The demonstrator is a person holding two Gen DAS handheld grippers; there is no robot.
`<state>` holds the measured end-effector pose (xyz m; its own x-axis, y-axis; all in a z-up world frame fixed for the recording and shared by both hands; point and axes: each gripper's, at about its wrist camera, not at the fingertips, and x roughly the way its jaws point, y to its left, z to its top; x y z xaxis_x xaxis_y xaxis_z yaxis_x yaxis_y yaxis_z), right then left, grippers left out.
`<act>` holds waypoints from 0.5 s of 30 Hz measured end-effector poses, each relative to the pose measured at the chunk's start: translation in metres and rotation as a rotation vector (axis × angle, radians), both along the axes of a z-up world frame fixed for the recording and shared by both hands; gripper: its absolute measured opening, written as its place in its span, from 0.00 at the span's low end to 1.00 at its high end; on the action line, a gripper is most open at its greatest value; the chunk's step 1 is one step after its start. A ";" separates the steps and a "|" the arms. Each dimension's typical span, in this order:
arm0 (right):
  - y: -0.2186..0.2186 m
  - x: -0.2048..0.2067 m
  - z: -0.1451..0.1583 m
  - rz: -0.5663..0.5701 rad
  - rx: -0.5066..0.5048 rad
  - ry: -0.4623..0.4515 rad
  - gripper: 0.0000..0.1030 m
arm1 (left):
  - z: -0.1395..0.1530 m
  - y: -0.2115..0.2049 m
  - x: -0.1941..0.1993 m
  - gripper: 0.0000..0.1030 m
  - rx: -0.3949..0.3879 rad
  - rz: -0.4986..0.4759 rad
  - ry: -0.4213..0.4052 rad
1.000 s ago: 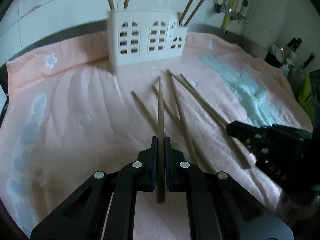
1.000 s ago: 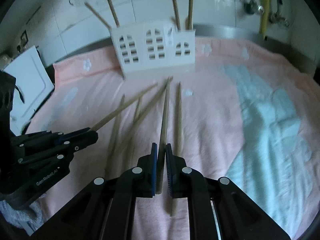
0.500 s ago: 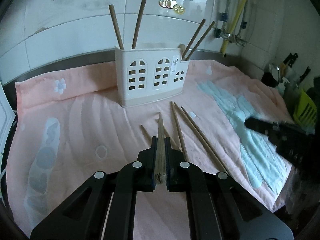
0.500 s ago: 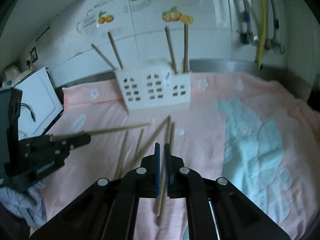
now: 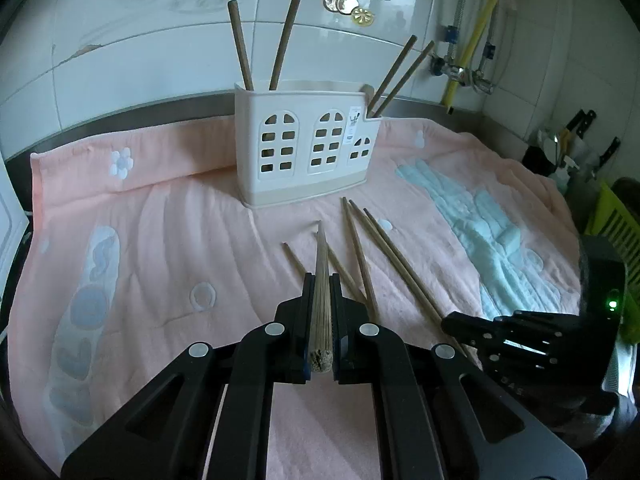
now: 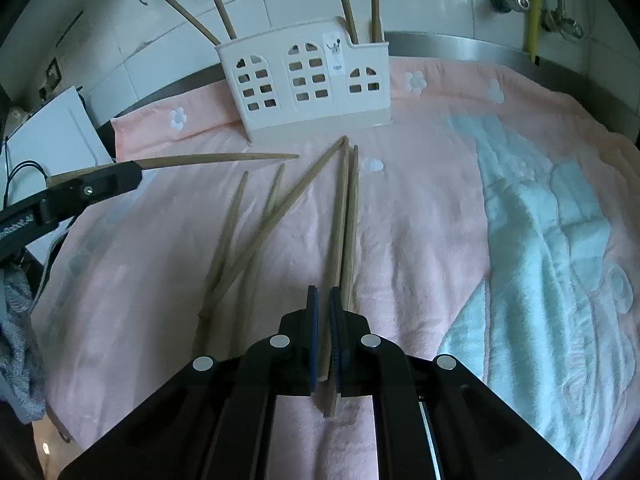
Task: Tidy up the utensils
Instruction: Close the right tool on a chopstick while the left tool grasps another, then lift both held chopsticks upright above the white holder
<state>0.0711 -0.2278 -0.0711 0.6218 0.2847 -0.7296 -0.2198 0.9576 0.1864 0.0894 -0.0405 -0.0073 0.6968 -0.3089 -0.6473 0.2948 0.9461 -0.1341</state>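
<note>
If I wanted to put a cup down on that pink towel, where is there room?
The towel is bare left of the white holder and on the pale blue pattern at right. The middle, in front of the holder, is crowded with loose chopsticks.

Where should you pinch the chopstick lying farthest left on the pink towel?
Pinch the chopstick around its middle, from straight above, a finger each side. It lies flat on the towel, clear there, while its near end meets a crossing chopstick.
</note>
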 end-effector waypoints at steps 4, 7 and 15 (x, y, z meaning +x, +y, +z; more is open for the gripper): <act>0.003 0.000 -0.002 0.005 -0.013 0.000 0.08 | -0.001 0.001 0.001 0.05 -0.004 -0.001 0.003; 0.006 -0.001 -0.001 0.013 -0.019 -0.006 0.08 | -0.001 0.001 0.001 0.05 -0.004 -0.002 0.003; 0.005 0.001 -0.004 -0.005 -0.043 0.003 0.11 | -0.001 0.002 0.001 0.05 -0.020 0.003 0.004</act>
